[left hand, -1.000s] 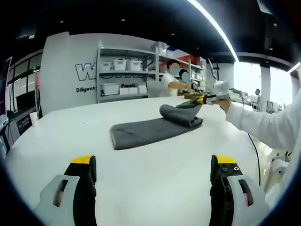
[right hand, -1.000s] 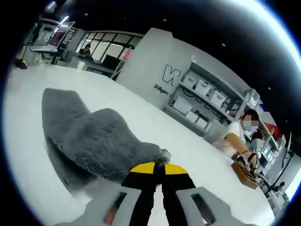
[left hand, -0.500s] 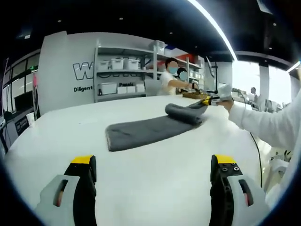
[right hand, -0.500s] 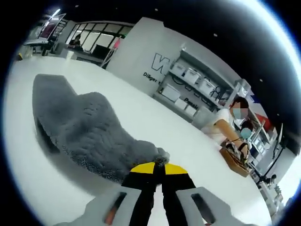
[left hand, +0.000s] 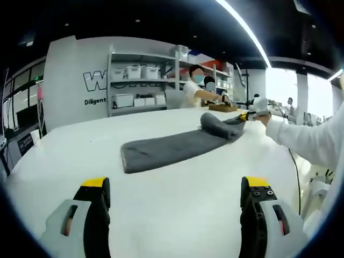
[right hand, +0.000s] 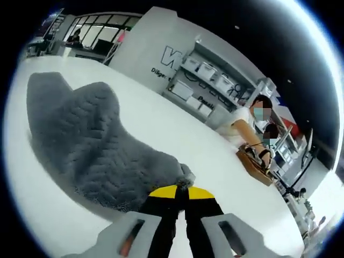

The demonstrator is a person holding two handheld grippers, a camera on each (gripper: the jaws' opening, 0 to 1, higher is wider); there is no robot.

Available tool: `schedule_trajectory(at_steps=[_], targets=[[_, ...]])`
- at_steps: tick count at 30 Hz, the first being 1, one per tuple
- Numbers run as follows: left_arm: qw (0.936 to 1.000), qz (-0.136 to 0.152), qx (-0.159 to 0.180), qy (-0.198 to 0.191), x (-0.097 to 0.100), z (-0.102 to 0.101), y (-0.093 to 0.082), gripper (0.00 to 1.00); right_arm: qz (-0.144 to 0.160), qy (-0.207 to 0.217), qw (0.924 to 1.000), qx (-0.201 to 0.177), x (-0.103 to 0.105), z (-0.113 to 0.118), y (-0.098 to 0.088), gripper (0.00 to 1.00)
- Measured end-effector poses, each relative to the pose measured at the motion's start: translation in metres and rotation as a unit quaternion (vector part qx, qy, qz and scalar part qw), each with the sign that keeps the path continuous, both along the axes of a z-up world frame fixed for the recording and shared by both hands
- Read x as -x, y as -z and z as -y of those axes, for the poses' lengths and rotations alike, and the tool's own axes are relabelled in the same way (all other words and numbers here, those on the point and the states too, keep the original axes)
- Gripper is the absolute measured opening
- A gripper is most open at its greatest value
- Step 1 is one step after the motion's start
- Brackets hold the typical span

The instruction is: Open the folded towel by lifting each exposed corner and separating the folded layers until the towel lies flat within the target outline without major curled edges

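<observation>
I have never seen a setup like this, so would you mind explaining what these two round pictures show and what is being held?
No robot is involved: a person holds a pair of tongs in each hand, and a fisheye camera rides on each. The left gripper view looks out between the open left tongs across a white table, where a grey towel lies partly unfolded. At its far end, the right tongs, held by the person's hand, pinch a corner. The right gripper view is the close-up from those tongs, shut on that corner, with the towel spreading away. Shelves and other people stand behind.
</observation>
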State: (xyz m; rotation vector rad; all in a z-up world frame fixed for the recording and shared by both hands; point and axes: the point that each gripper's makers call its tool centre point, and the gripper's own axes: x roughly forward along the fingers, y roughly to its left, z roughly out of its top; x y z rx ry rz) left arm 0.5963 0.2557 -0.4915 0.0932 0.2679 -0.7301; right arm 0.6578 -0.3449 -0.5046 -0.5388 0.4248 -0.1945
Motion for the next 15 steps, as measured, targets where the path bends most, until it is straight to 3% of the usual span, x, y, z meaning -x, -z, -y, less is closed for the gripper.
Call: schedule_trajectory(at_steps=[8, 15], targets=[[1.0000, 0.000, 0.001, 0.003, 0.002, 0.005, -0.001, 1.00, -0.003, 0.051, 0.9984, -0.024, 0.035, 0.028, 0.016, 0.00], [1.0000, 0.001, 0.000, 0.002, 0.003, 0.005, -0.002, 1.00, 0.005, 0.082, 0.9960, -0.035, 0.061, 0.043, 0.018, 0.00]])
